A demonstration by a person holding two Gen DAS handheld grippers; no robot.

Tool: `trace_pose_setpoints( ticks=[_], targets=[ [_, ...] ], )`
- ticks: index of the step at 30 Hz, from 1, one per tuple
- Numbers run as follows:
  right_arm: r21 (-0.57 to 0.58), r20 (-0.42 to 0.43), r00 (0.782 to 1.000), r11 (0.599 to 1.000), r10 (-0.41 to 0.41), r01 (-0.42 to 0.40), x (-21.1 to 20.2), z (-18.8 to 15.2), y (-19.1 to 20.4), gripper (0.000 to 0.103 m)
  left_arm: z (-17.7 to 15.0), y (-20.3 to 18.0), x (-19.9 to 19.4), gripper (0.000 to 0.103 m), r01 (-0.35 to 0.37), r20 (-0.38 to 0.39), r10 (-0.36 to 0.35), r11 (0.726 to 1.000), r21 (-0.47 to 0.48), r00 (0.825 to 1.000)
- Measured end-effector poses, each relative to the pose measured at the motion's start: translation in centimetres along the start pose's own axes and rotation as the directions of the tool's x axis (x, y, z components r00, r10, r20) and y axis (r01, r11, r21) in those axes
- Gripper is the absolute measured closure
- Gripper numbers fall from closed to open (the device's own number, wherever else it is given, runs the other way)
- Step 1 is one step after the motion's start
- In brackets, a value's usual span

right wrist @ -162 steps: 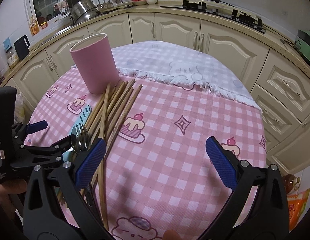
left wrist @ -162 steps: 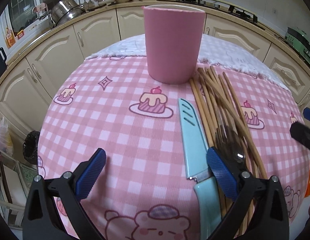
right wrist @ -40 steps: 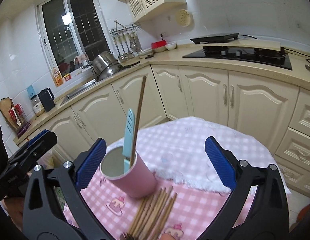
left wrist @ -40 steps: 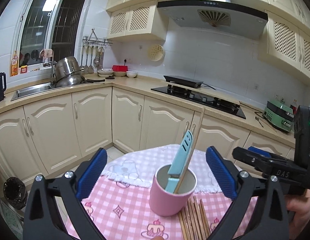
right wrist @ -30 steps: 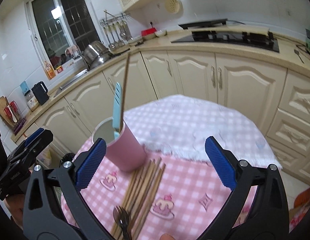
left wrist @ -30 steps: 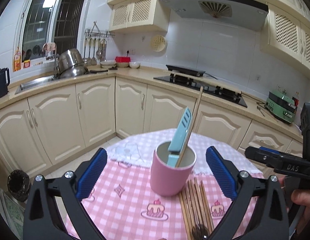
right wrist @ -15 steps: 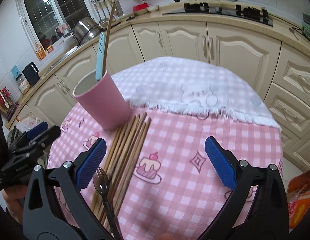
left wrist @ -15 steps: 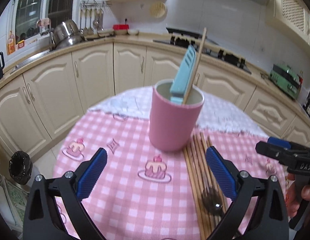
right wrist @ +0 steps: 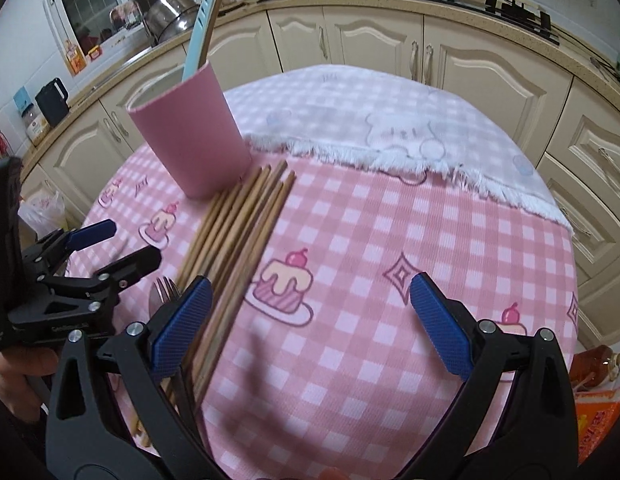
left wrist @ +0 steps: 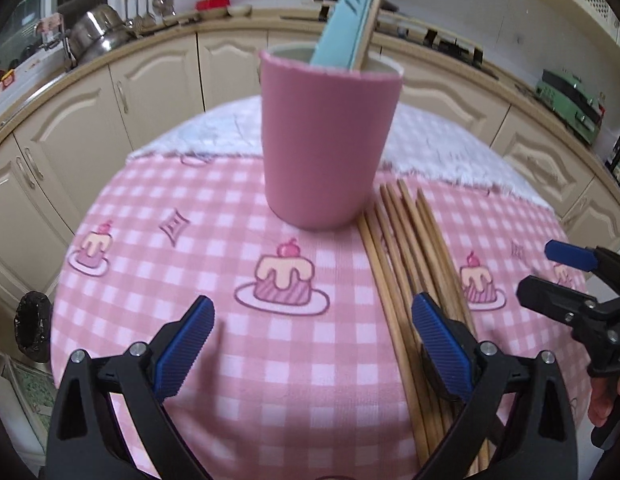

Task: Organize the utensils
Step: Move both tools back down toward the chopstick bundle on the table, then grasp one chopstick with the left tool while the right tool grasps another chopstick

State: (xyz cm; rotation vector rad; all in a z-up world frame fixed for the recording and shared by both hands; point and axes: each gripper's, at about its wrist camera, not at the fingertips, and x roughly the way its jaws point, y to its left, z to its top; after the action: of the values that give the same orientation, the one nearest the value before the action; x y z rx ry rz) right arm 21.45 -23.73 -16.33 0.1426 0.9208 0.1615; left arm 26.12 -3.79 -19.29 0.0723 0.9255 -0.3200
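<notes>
A pink cup (left wrist: 329, 140) stands on the round table with a light blue knife (left wrist: 341, 28) and one wooden chopstick (left wrist: 371, 16) upright in it. Several wooden chopsticks (left wrist: 409, 256) lie right of the cup. My left gripper (left wrist: 311, 344) is open and empty, low over the cloth in front of the cup; its right finger is over the chopsticks. In the right wrist view the cup (right wrist: 190, 136), the chopsticks (right wrist: 246, 232) and a metal fork (right wrist: 162, 300) show. My right gripper (right wrist: 310, 320) is open and empty, with its left finger by the chopsticks.
The table carries a pink checked cloth (left wrist: 190, 280) over a white fringed one (right wrist: 389, 128). Cream kitchen cabinets (right wrist: 369, 44) ring the table. A black bin (left wrist: 32, 326) stands on the floor at the left. An orange packet (right wrist: 597, 420) lies low at the right.
Both grippers have come down and closer to the table, from high above the cup to low over the cloth. The knife and one chopstick moved from the table into the cup earlier.
</notes>
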Motion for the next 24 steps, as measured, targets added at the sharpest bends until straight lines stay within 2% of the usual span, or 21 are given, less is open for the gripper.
trace_pose_setpoints(
  ticks=[5,17,21,24],
  targets=[
    [-0.017,-0.017,1.0,1.0,-0.009,0.009,0.3,-0.3,0.0,0.006,-0.2,-0.6,1.5,0.006,-0.021,-0.055,0.022,1.0,0.021,0.998],
    [-0.087,-0.05,0.998,0.996,-0.036,0.031,1.8,-0.9,1.7,0.006,-0.4,-0.8,1.7,0.006,-0.052,-0.053,0.054,0.998,0.032,0.997],
    [-0.135,-0.06,0.992,0.986,-0.112,0.103,2.6,-1.3,2.7,0.006,-0.6,-0.7,1.5,0.006,-0.06,-0.048,0.061,0.998,0.03,0.997],
    [-0.13,-0.061,0.991,0.985,-0.122,0.113,2.6,-1.4,2.7,0.006,-0.8,-0.7,1.4,0.006,-0.064,-0.044,0.065,0.997,0.032,0.997]
  ],
)
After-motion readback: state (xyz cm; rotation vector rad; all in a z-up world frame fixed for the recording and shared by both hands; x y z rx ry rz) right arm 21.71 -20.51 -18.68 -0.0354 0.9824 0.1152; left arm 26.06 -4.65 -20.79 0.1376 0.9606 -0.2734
